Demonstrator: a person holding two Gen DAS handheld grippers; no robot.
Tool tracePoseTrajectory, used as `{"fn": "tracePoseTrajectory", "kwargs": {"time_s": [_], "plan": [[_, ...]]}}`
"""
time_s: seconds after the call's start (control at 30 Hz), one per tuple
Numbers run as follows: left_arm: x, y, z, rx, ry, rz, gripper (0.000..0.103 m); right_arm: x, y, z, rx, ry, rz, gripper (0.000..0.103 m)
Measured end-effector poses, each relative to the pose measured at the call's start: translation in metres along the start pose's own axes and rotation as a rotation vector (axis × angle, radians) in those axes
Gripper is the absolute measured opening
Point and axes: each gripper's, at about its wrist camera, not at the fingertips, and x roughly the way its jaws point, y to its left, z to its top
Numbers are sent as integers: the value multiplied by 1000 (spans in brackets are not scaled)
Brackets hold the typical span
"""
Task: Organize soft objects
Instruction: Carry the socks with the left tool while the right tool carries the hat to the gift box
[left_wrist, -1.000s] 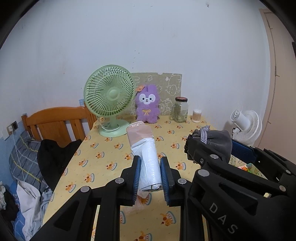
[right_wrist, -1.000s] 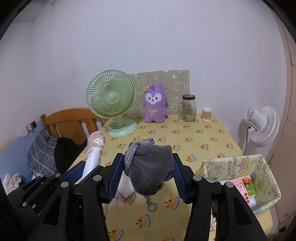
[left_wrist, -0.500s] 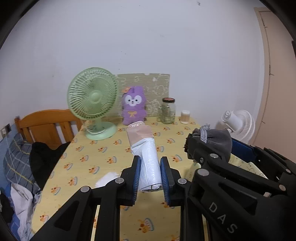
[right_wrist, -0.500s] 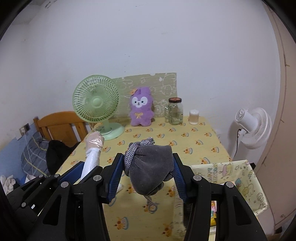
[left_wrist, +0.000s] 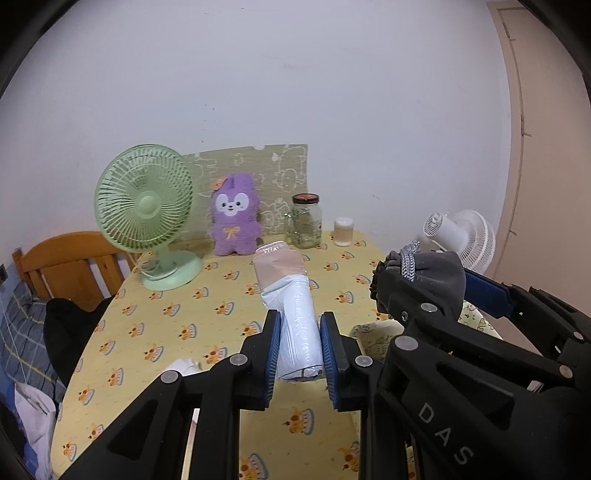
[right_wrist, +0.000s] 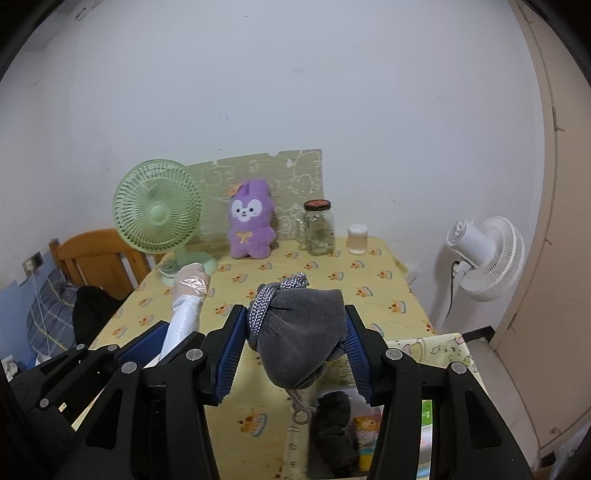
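My left gripper (left_wrist: 300, 354) is shut on a white plastic-wrapped roll (left_wrist: 291, 314) with a pinkish far end, held above the yellow tablecloth (left_wrist: 207, 321). The roll also shows in the right wrist view (right_wrist: 186, 306). My right gripper (right_wrist: 293, 354) is shut on a grey drawstring pouch (right_wrist: 303, 332) with a woven cord, held above a patterned fabric basket (right_wrist: 436, 347) at the table's right front. The pouch also shows in the left wrist view (left_wrist: 432, 273). A purple plush toy (right_wrist: 251, 225) stands at the back of the table.
A green desk fan (right_wrist: 159, 218), a glass jar (right_wrist: 319, 227) and a small cup (right_wrist: 357, 239) stand along the back wall. A white floor fan (right_wrist: 484, 258) is right of the table. A wooden chair (right_wrist: 96, 258) is on the left. The basket holds several small packets (right_wrist: 367, 428).
Both grippers have pulled back and swung right with their loads. The basket now lies under the right gripper, and the table's back objects look farther away.
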Motion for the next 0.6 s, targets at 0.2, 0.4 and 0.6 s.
{"fn": "tracePoseTrajectory", "kwargs": {"time_s": [0.2, 0.4, 0.6], "plan": [[12, -19, 1, 18, 16, -23, 21, 4, -21, -4, 23, 6, -20, 55], [21, -37, -2, 36, 31, -53, 21, 7, -41, -9, 47, 13, -44, 55], [29, -53, -6, 62, 47, -78, 21, 11, -59, -17, 70, 27, -60, 55]]}}
